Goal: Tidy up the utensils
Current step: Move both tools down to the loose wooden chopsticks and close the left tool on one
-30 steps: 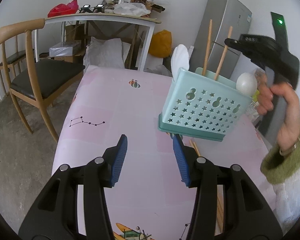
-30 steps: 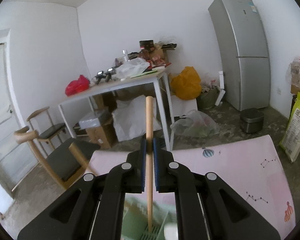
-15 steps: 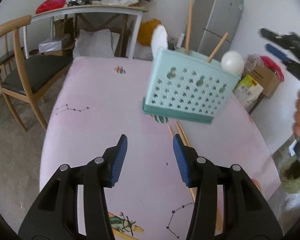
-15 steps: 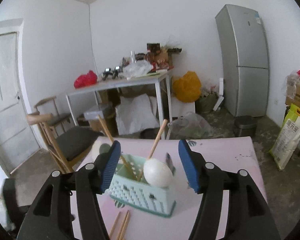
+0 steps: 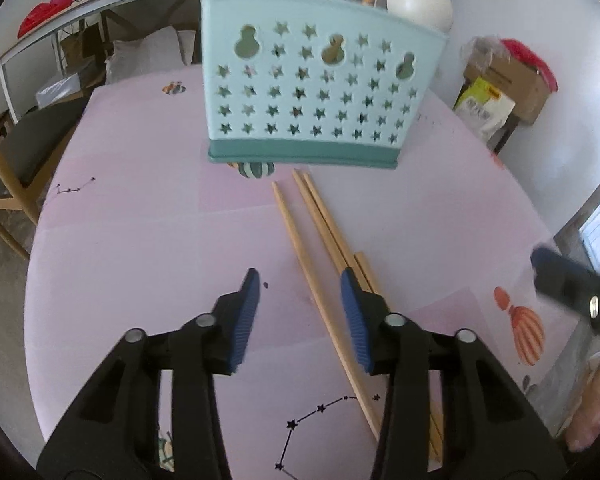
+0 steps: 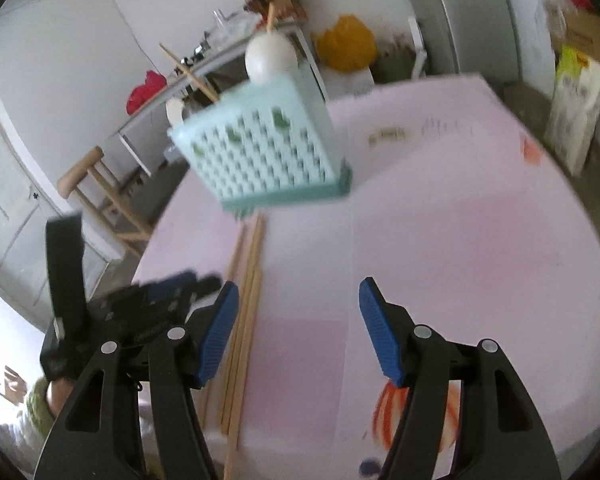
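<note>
Left hand-held gripper [image 5: 298, 294] closing on nothing; right hand-held gripper [image 6: 298, 300] gapes empty.

A lived-in home dining room, cluttered like a storeroom.

I work at a table under a pink printed cloth [image 5: 148, 240], with a wooden chair [image 6: 100, 196] beside it; behind stand a tall grey fridge [image 6: 472, 12], a white side table [image 5: 100, 4] piled with bags, cardboard boxes [image 5: 512, 76] and a rice sack [image 6: 576, 116] on bare concrete.

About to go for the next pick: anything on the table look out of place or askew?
Yes: several wooden chopsticks lie loose on the pink tablecloth in front of the teal utensil holder instead of standing in it. They lie roughly parallel. Nothing looks spilled or damaged.
</note>
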